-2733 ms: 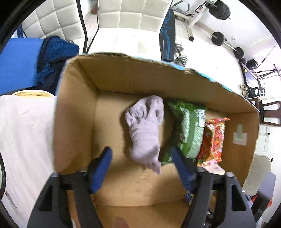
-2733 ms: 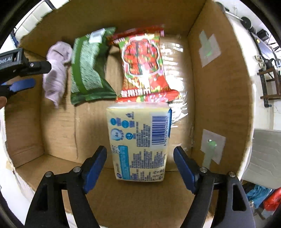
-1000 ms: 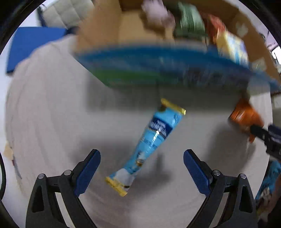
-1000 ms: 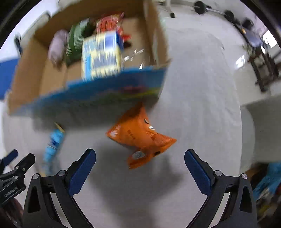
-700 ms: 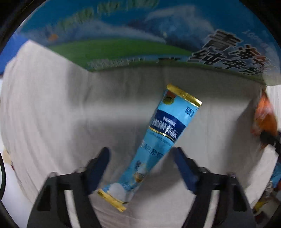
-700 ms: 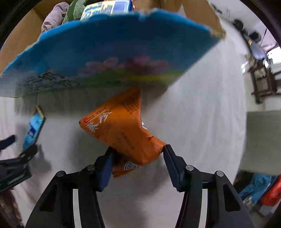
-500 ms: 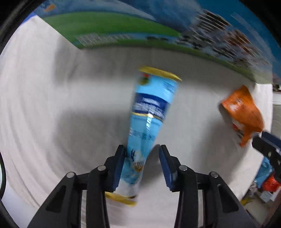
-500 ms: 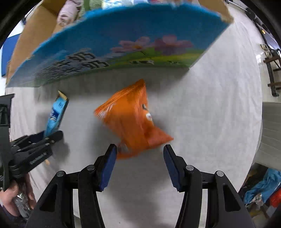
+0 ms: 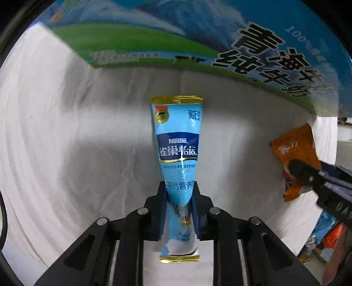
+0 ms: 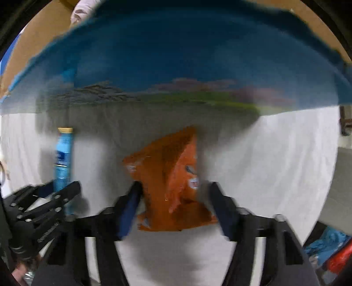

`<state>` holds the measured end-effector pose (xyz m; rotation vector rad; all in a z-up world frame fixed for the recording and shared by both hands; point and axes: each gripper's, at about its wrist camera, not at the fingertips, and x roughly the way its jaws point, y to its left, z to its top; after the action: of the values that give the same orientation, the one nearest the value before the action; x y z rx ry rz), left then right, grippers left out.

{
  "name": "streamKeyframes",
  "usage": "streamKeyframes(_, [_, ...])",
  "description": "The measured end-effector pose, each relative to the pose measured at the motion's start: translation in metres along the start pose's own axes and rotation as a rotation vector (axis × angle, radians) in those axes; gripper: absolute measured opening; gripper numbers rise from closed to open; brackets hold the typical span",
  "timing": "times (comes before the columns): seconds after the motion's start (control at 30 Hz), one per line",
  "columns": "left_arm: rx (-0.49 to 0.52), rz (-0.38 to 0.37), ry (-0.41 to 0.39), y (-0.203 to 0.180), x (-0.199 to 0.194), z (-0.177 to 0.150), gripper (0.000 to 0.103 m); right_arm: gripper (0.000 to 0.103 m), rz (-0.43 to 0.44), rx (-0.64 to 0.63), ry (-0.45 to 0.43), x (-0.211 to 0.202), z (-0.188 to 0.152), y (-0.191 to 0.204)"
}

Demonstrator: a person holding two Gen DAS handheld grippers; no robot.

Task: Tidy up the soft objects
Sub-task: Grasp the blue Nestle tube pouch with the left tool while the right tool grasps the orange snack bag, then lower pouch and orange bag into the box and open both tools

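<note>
Two snack packs lie on a white cloth-covered table (image 9: 55, 132), both just in front of the printed blue-and-green side of a cardboard box (image 9: 198, 39) that stands along the table's far edge. The left gripper (image 9: 179, 193), pointing down at the cloth, has its blue-padded jaws clamped on the lower part of a long, narrow, light-blue foil sachet with gold sealed ends (image 9: 178, 154); the film is pinched in between the pads, and the sachet's upper end points toward the box. Near the table's right edge, a crumpled orange foil snack bag (image 10: 171, 182) lies with its upper corner close under the box's side. The right gripper (image 10: 173, 195) hangs over this bag with a jaw on each side of it, and the jaws are closing; this view is blurred, and a gap shows between the right pad and the bag. Inside the box, a pale pink cloth bundle (image 10: 82, 10) shows over the left part of the rim.
</note>
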<state>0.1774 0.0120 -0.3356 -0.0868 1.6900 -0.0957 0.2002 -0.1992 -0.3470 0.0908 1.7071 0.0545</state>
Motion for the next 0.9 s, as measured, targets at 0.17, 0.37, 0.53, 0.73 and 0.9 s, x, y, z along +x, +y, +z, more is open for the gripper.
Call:
streamKeyframes(0.17, [-0.039,-0.050,-0.027,0.012,-0.008,-0.010,0.013,0.049,-0.078,-0.041,-0.001,0.000,-0.019,0.019])
streamKeyframes(0.37, [-0.014,-0.049,-0.069,0.010,-0.023,-0.041,0.013,0.043,-0.033,-0.015,-0.026,-0.011,-0.046,0.027])
streamKeyframes(0.53, [0.030,-0.014,-0.153,-0.012,-0.057,-0.057,0.013,0.039,0.001,0.029,-0.088,-0.043,-0.071,0.021])
streamKeyframes(0.73, [0.065,-0.005,-0.247,-0.032,-0.099,-0.077,0.013,0.038,0.013,0.037,-0.164,-0.082,-0.079,0.026])
streamKeyframes(0.9, [0.097,-0.007,-0.317,-0.038,-0.137,-0.083,0.013,0.037,0.020,0.034,-0.222,-0.105,-0.083,0.034])
